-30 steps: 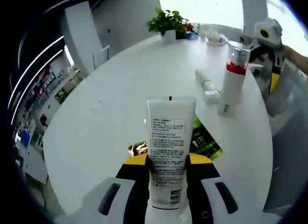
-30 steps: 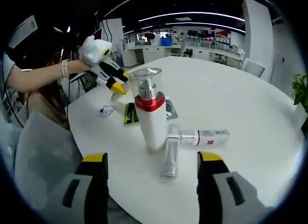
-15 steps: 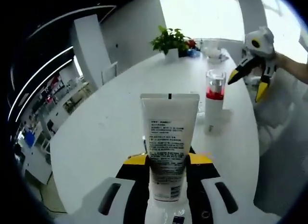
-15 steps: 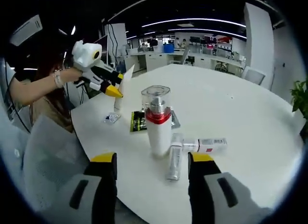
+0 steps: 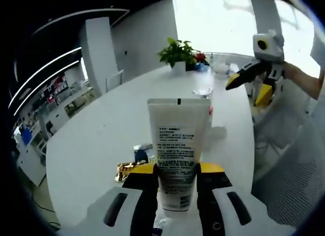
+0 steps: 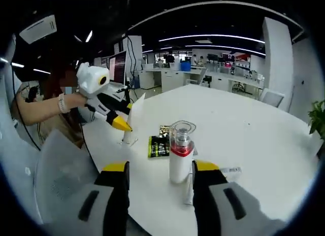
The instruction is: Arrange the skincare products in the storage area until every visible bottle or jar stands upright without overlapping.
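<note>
Fingers (image 5: 143,171) of the left gripper (image 5: 175,171) are clamping a white tube (image 5: 178,144) at lower centre, upright. Right gripper (image 6: 160,172) is hanging with jaws parted, empty — the red-collared pump bottle (image 6: 180,157) standing between them on the white table (image 6: 238,124), two tubes (image 6: 226,171) lying beside it.

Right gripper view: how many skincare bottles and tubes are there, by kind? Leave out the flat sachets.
White pump bottle with red band and clear cap, upright: 1
White squeeze tube held in the left tongs: 1
Lying tubes, partly hidden, silver tube and white tube: 2
Total: 4
</note>
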`<action>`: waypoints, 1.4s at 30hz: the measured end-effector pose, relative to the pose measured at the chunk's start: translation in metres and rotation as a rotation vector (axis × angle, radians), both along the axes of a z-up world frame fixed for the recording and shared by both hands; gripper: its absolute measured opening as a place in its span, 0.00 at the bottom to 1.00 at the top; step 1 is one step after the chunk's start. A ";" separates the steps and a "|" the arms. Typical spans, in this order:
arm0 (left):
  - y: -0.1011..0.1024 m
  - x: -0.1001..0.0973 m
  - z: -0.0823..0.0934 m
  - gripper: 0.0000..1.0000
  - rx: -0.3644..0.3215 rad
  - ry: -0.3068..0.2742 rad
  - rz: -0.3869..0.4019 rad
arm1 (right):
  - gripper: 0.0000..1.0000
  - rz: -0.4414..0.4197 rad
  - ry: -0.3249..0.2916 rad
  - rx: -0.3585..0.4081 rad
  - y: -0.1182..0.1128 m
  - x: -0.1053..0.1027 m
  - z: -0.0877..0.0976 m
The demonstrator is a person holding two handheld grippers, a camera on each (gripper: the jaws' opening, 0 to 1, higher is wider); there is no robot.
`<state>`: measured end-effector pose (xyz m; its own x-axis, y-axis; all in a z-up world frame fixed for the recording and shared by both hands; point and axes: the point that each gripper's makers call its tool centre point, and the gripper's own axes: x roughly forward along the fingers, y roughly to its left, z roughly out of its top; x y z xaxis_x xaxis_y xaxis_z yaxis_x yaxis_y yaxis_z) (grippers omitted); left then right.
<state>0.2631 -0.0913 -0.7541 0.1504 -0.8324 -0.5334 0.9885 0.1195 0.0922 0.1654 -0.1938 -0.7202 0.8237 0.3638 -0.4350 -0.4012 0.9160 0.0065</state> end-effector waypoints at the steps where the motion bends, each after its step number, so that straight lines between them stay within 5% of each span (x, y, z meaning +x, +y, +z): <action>1: -0.001 -0.003 0.000 0.24 -0.003 0.004 -0.001 | 0.48 0.005 -0.003 0.001 0.003 0.000 0.001; 24: -0.019 -0.047 -0.010 0.25 -0.039 0.068 -0.062 | 0.30 0.145 -0.018 0.121 0.048 0.013 0.002; 42: -0.038 -0.064 -0.017 0.25 -0.048 0.069 -0.094 | 0.11 0.194 -0.041 0.112 0.073 0.018 0.009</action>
<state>0.1991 -0.1298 -0.7708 0.0349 -0.8657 -0.4993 0.9994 0.0287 0.0201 0.1835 -0.1213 -0.7111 0.7497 0.5614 -0.3505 -0.5721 0.8160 0.0833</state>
